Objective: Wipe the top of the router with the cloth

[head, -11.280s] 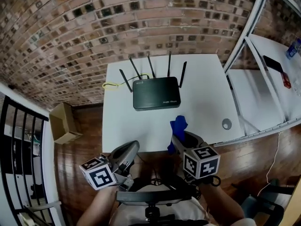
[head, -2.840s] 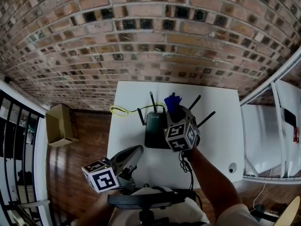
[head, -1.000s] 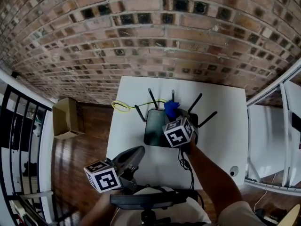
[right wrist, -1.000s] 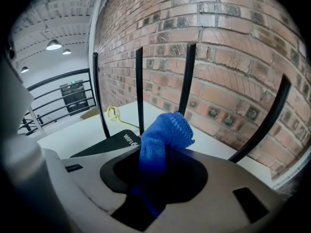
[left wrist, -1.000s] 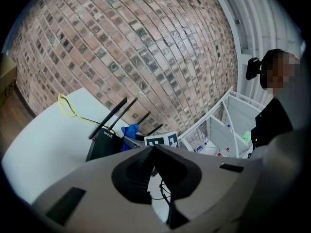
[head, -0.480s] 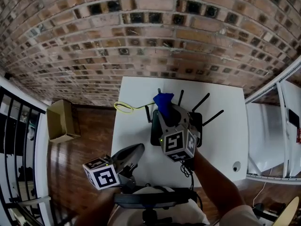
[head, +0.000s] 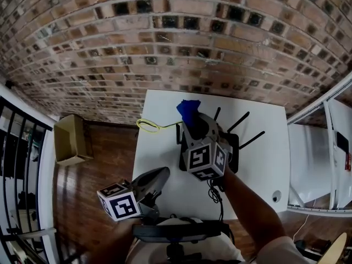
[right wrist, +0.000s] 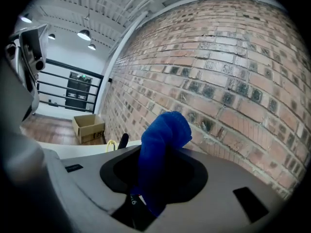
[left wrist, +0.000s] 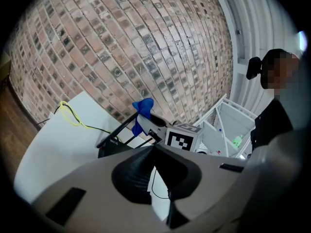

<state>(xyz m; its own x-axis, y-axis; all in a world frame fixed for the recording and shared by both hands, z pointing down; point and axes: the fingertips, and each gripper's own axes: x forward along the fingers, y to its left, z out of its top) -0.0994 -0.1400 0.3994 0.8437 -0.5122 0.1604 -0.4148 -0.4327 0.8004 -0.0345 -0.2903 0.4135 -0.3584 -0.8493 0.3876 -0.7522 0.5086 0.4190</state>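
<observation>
The router (head: 232,152) sits on the table (head: 154,153) near its far edge, before the brick wall (head: 165,37); the right gripper (head: 193,122) is above it, the cloth (head: 188,110) in its jaws. A cable (head: 147,126) lies left of the router; the left gripper (head: 157,177) is over the near edge; a box (head: 71,139) stands left of the table.

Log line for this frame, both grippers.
right gripper: shut on blue cloth, held above router | left gripper: shut, empty

left gripper view: level, on router (left wrist: 112,148) | head: overhead, same | right: brick wall (right wrist: 233,72)
</observation>
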